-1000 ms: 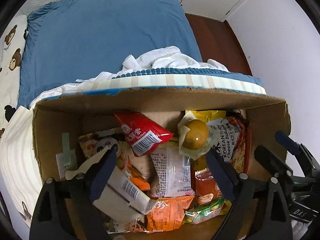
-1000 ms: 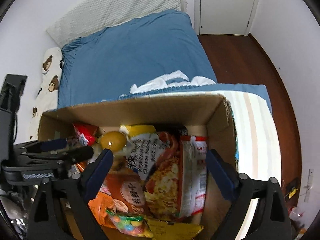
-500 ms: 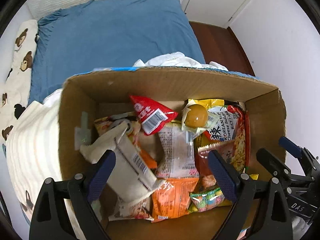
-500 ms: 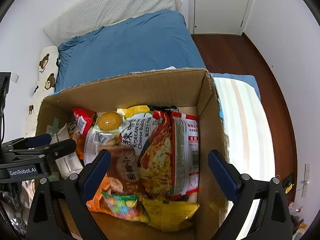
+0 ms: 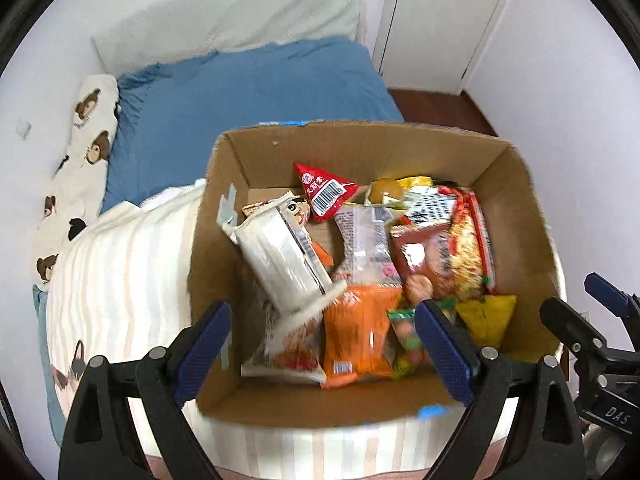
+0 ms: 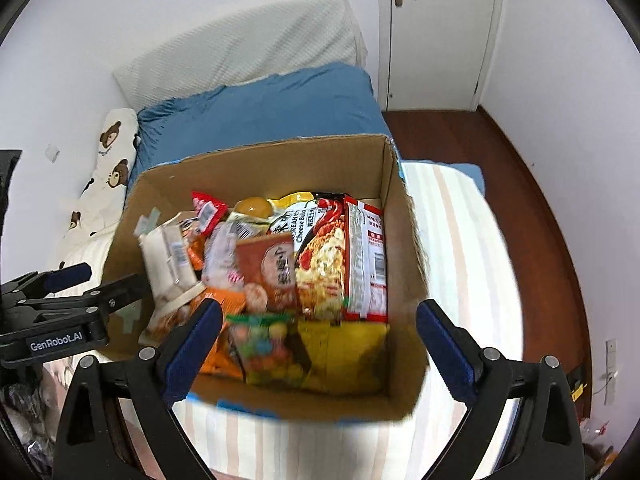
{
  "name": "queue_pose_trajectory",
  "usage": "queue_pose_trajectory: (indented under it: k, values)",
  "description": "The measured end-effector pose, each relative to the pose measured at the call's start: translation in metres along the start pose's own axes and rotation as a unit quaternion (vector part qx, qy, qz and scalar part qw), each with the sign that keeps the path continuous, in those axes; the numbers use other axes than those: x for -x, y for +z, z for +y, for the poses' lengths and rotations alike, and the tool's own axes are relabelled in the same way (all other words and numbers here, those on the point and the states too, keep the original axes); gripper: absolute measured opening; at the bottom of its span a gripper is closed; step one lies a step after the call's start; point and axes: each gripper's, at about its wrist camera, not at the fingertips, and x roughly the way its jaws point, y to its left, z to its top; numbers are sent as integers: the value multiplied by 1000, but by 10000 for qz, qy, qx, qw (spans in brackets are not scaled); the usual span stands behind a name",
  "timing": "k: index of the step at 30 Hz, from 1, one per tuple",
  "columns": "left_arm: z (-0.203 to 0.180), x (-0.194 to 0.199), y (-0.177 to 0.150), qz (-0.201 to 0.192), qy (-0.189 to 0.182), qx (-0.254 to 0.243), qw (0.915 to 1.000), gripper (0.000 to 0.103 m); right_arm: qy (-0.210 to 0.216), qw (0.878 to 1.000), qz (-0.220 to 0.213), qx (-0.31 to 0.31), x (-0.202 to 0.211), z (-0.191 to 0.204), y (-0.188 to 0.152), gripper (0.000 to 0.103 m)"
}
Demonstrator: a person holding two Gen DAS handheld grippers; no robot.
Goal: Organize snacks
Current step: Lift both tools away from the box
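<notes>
My left gripper (image 5: 322, 338) and right gripper (image 6: 318, 338) hang wide open and empty, now higher above the cardboard box (image 5: 360, 140) than before. The snacks (image 5: 360, 264) lie inside the box, which sits on the striped blanket (image 5: 120, 264).

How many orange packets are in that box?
1 that I can tell: the orange packet lies at the near side of the box, beside the white pack. Others may be buried under the pile.

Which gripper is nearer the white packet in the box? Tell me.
Left. The left gripper hangs open above the box's left half, where the white packet lies. The right gripper, open too, is over the right half, farther away.
</notes>
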Motion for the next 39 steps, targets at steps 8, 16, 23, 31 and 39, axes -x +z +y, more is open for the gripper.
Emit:
queue_pose_trajectory:
  k: [8, 16, 23, 31, 39]
  values:
    - [-11, 75, -59, -844, 125, -83, 9963, 94, 101, 9983, -569, 21, 73, 5, -46, 102]
    - [-17, 136, -107, -1361, 57, -161, 9905, 94, 109, 9932, -1158, 98, 154, 8, -95, 102]
    - [-23, 189, -149, -1820, 73, -235, 9830, 94, 43, 9855, -1694, 130, 225, 13, -131, 102]
    - [-21, 225, -184, -2100, 177, -186, 9774, 94, 138, 9815, -1902, 192, 279, 22, -165, 102]
    - [-12, 243, -206, -2093, 211, -34, 9776, 94, 229, 9809, -1913, 260, 304, 26, -189, 102]
